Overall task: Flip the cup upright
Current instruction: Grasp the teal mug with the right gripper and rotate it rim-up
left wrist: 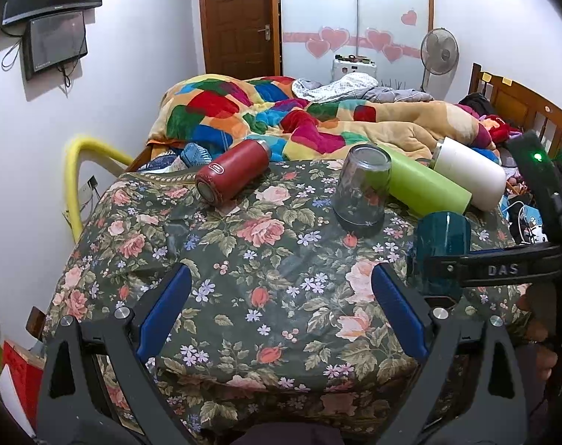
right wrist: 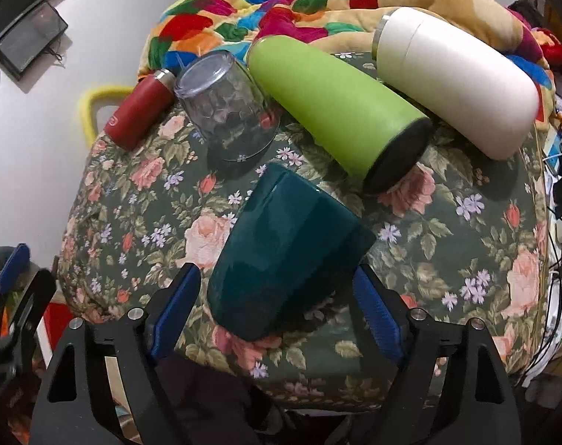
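The teal cup (right wrist: 284, 256) stands upside down on the flowered cloth (right wrist: 448, 222), between the wide-open fingers of the right tongs (right wrist: 277, 307), not yet pinched. Squeeze it around the middle, lift, then turn it slowly. The left tongs (left wrist: 281, 307) are open and hold nothing. The clear cup (right wrist: 225, 107) is upside down too; three bottles lie nearby.

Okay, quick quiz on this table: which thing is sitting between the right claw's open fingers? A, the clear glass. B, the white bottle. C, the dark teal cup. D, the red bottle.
C: in the right wrist view the dark teal cup sits between the spread fingers of the right claw, while the bottles and the clear glass lie farther back.
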A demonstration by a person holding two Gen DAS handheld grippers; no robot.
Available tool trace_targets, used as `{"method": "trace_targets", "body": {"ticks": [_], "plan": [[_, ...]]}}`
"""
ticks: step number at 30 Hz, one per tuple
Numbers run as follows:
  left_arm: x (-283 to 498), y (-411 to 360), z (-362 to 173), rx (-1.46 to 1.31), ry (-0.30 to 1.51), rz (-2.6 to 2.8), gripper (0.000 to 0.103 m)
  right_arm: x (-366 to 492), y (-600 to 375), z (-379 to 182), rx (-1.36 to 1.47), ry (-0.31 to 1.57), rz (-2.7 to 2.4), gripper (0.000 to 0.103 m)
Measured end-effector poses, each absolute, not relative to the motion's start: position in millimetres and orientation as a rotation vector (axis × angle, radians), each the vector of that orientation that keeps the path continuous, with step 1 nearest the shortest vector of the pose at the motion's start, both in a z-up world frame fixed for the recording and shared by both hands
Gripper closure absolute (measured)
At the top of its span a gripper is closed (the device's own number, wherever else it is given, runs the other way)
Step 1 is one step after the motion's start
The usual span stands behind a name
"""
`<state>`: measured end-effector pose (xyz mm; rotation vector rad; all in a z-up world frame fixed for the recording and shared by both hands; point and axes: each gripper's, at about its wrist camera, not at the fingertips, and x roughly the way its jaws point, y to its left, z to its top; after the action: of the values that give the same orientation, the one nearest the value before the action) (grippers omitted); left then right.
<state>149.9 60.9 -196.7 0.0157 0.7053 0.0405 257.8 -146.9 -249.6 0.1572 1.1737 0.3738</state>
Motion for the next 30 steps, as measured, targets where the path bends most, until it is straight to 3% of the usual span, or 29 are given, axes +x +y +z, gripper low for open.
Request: {"method": "trace_targets", "body": {"ticks": [6, 12, 17, 30], "plan": [[155, 62, -201, 0.004, 0.714, 0.03, 0.005, 275, -132, -257, 0.107, 1.194, 0.38, 0.021], [158, 58, -203, 0.004, 0.726, 0.023, 0.005, 284, -121, -269, 0.048, 1.232, 0.392, 0.033], [159, 54, -202, 0.004, 0.734, 0.017, 0.005, 284, -123, -267, 0.042, 1.236, 0.404, 0.033], [159, 48, -186, -0.003, 0.707, 0.019, 0.005, 268, -134, -218, 0.016, 1.076, 0.408, 0.036]]}}
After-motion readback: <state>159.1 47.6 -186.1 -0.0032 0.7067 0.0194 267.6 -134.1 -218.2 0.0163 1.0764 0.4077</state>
